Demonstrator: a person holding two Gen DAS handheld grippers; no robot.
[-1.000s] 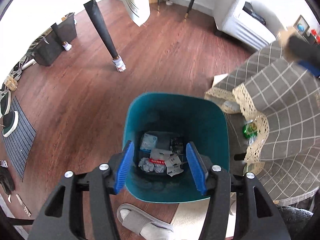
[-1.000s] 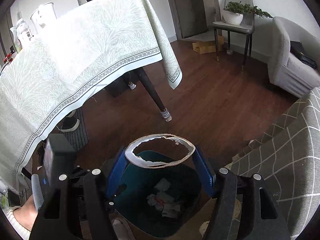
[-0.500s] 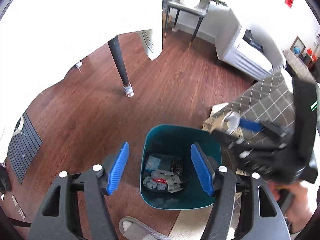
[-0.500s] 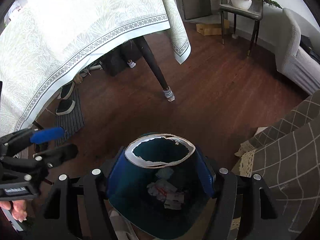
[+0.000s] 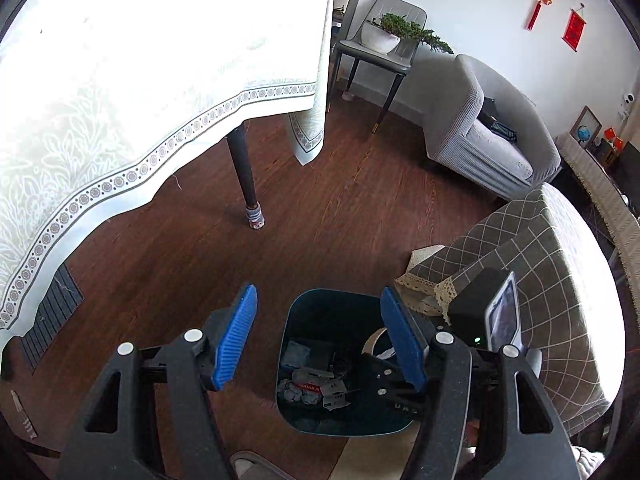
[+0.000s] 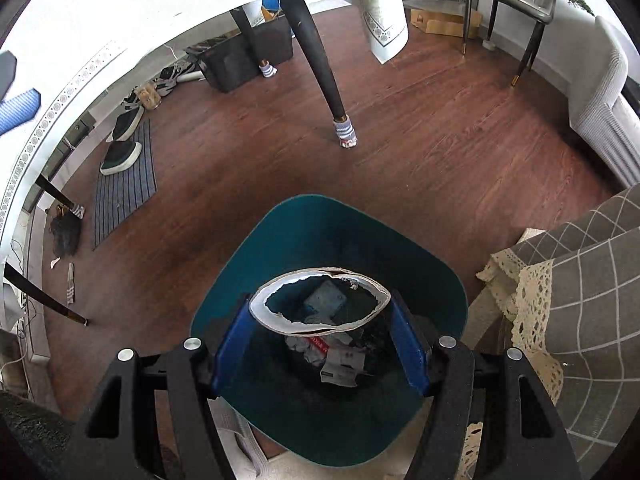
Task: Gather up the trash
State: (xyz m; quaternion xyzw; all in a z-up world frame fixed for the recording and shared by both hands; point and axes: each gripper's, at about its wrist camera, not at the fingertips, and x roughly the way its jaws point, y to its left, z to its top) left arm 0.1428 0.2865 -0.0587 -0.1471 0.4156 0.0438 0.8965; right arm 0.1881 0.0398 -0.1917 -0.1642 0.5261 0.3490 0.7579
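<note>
Since the earlier frames the left gripper (image 5: 318, 340) has risen away from the teal bin (image 5: 320, 426); the bin now looks smaller and sits lower centre in the left wrist view, and more of the white tablecloth (image 5: 132, 92) fills the upper left. Its jaws have just been opening, then eased slightly back; nothing lies between the blue pads, so it is released and empty.

Right gripper (image 6: 320, 334) has come down toward the bin (image 6: 296, 216); the rim now fills the lower centre of the right wrist view. Its pads press on both sides of a torn cardboard ring (image 6: 320, 304), white-edged, ragged inside, held roughly flat. Grip width unchanged. The ring sits directly over the bin's mouth, not touching the contents.

Bin contents: crumpled paper scraps and wrappers (image 6: 336, 354) at the bottom, with a pale blue packet (image 6: 326, 300) seen through the ring.

Surroundings: bin stands on dark wood floor (image 6: 420, 152), just beside a grey checked cloth with lace trim (image 6: 576, 296) at right. Black table leg with a striped sock (image 6: 344, 134) upper centre. Striped mat with shoes (image 6: 124, 176) at left.

In the left wrist view the right gripper's body (image 5: 486, 312) appears at lower right, beside the bin.
</note>
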